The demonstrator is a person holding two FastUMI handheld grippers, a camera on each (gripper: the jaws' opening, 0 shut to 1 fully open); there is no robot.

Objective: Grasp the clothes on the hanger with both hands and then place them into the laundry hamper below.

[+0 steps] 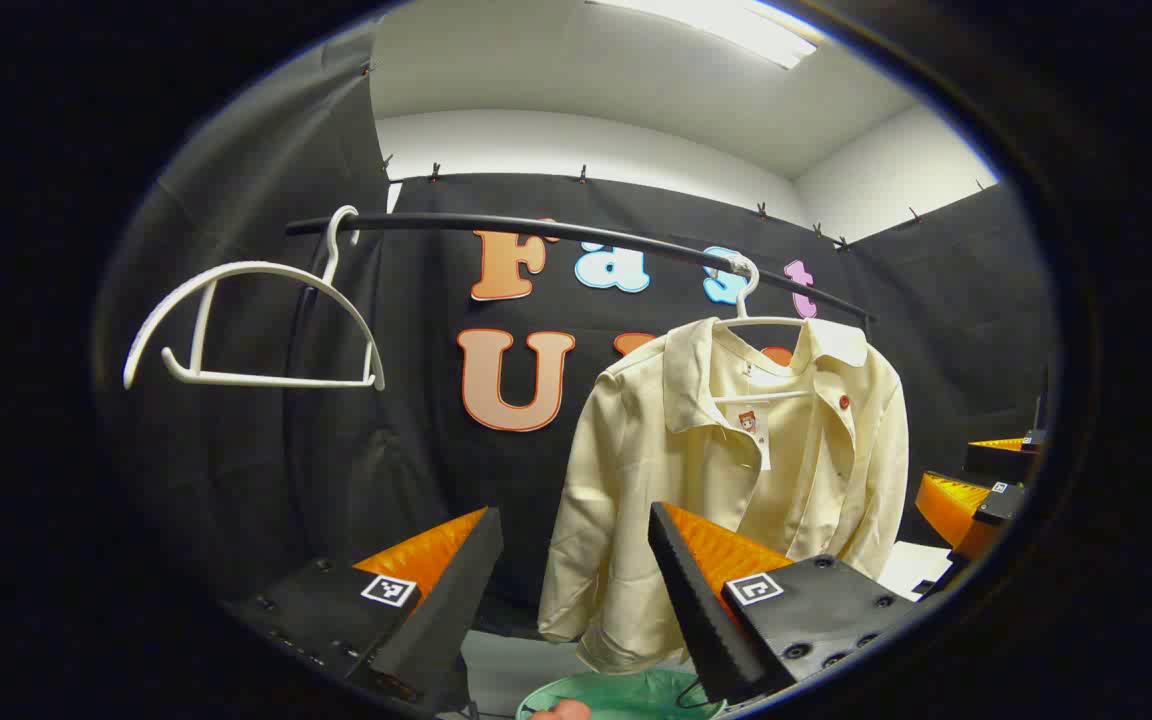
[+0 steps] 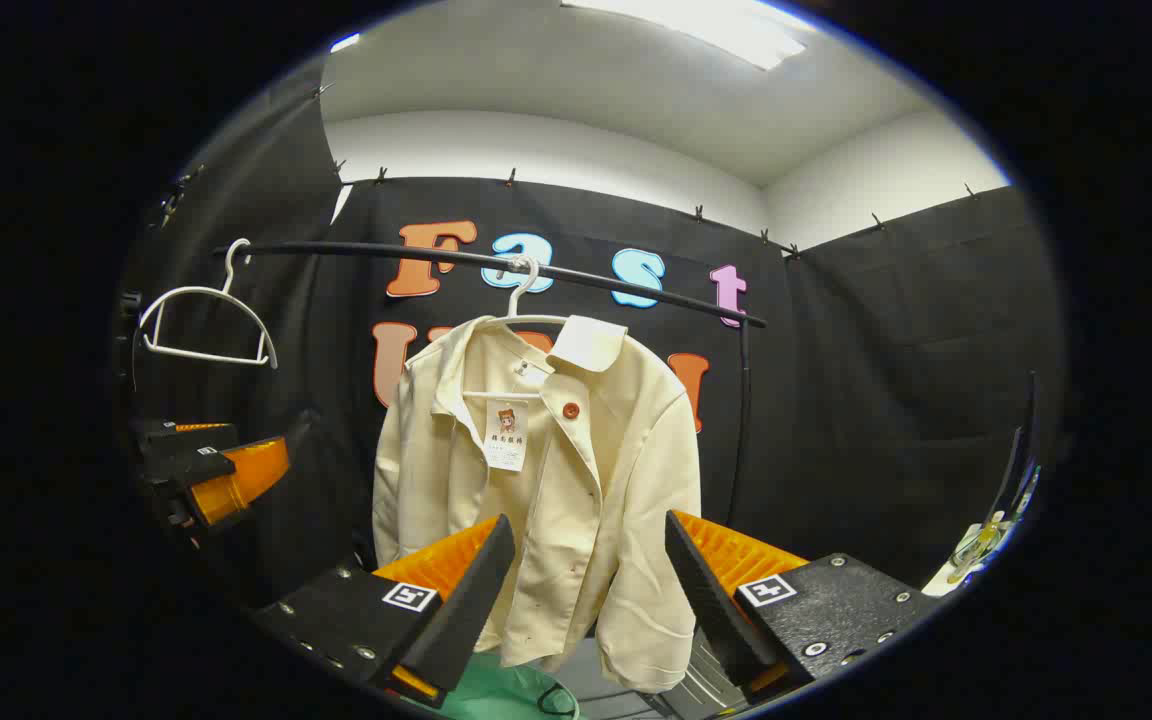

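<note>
Left gripper [image 1: 576, 590]: jaws wide apart, holding nothing. Right gripper [image 2: 586, 590]: jaws wide apart, touching nothing. Cream jacket [image 2: 546, 480] hangs on white hanger [image 2: 521, 300], above green hamper [image 1: 616, 697].

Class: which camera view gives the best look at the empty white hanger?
The left gripper view: the empty hanger is large there, with hook and bar plain. The right gripper view shows it smaller, at the rail's far end.
</note>
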